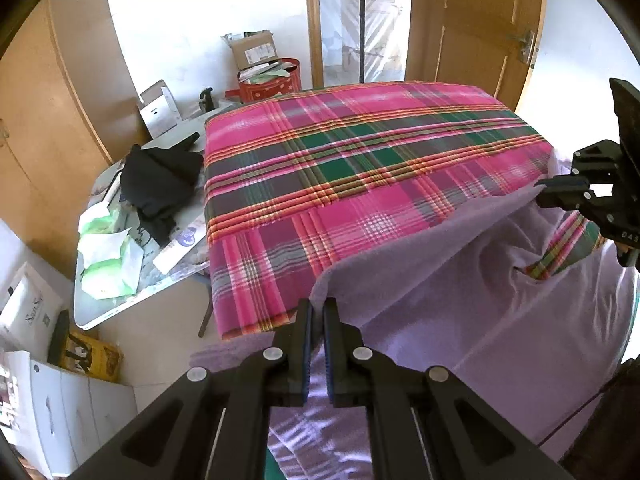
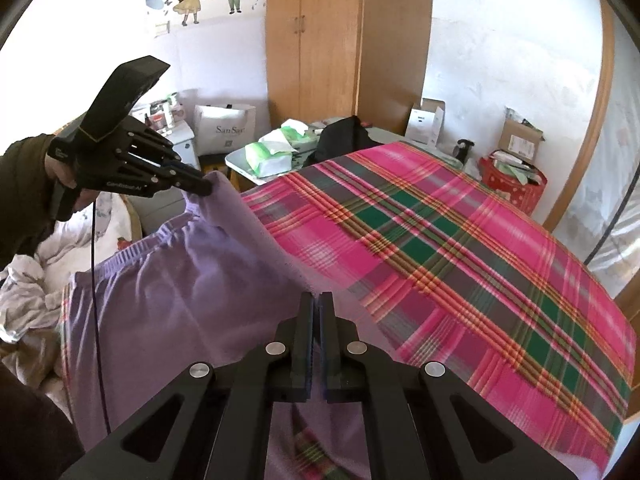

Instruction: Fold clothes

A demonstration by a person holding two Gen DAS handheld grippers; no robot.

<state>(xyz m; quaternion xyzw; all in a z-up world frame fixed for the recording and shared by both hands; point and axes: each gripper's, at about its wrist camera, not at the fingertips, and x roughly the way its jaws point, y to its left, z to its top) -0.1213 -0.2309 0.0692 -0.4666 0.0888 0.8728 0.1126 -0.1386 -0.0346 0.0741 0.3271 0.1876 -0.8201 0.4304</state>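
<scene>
We see left tool (image 1: 317, 312) pinching lilac garment (image 1: 460, 280) edge | right tool (image 2: 319, 304) pinching the same edge | garment lifted over plaid-covered table (image 1: 360, 152), lower part draped.

Left hand-held gripper (image 1: 317, 312): jaws closed on one edge of the lilac garment (image 1: 460, 300)
Right hand-held gripper (image 1: 540, 194): seen at the right, closed on the same raised edge
Lilac garment: held lifted above the plaid cloth (image 1: 340, 184)
Side worktop (image 1: 100, 316): left of the plaid cloth; a black garment (image 1: 160, 184) and tissue packs (image 1: 108, 256) are carried
Background: red bin (image 1: 272, 80), wooden door (image 1: 476, 20)
</scene>
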